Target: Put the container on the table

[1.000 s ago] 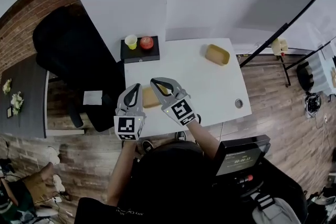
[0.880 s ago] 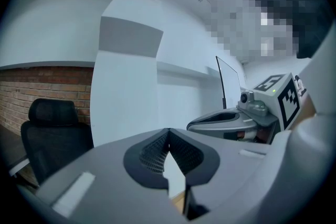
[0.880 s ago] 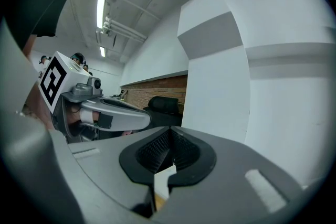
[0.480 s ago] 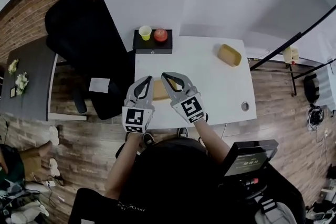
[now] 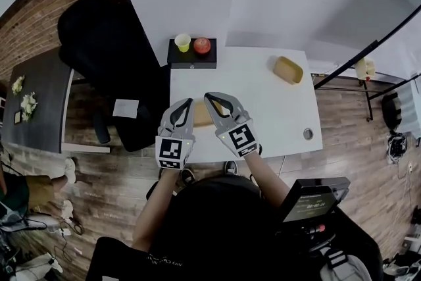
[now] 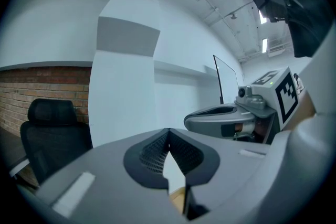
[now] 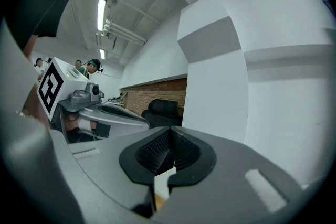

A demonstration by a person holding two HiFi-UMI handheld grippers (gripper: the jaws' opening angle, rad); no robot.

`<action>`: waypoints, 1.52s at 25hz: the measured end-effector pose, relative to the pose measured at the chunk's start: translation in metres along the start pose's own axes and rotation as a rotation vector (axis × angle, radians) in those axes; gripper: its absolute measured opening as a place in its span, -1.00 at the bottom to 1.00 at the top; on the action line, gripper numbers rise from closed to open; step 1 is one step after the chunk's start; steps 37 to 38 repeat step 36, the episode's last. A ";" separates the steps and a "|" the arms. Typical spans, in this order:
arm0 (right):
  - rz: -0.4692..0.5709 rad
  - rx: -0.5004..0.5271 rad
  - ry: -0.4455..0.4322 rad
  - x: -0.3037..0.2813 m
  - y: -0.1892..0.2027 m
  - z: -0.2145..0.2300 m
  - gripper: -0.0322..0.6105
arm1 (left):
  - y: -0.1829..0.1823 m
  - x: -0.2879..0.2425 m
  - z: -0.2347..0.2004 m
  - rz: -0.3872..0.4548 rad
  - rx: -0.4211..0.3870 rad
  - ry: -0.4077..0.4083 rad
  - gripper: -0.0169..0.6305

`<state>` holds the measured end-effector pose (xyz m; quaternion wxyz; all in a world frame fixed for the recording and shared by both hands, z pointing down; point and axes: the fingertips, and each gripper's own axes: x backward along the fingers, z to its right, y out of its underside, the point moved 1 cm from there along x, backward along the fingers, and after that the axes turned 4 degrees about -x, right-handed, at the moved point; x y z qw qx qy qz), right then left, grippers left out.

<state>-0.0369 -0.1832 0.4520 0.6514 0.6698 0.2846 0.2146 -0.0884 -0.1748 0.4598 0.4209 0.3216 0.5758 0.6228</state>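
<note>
A tan oval container (image 5: pixel 289 69) lies at the far right of the white table (image 5: pixel 263 108). A second tan, flat thing (image 5: pixel 201 114) lies near the table's front edge, partly hidden under both grippers. My left gripper (image 5: pixel 186 102) hovers over its left side and my right gripper (image 5: pixel 210 98) over its right, both pointing level. In the left gripper view the left gripper (image 6: pixel 168 131) is shut with nothing between its pads, and a sliver of tan (image 6: pixel 178 200) shows below. The right gripper (image 7: pixel 169 130) is shut and empty too.
A black box (image 5: pixel 191 57) at the table's back left carries a yellow cup (image 5: pixel 183 42) and a red apple (image 5: pixel 202 45). A black office chair (image 5: pixel 105 43) stands left of the table, a dark side table (image 5: pixel 39 102) further left. A screen (image 5: pixel 312 204) sits at the lower right.
The head view has shifted, so the table sits further right in the picture. Both grippers keep their places over the tan thing, jaws still shut.
</note>
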 end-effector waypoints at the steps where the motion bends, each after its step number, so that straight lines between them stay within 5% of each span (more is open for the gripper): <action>1: 0.000 -0.002 0.001 0.000 0.000 0.000 -0.88 | 0.000 0.000 0.000 0.000 0.000 0.001 -0.94; 38: -0.028 -0.040 -0.027 0.002 0.011 -0.006 -0.87 | 0.015 0.002 0.002 -0.023 -0.001 0.000 -0.94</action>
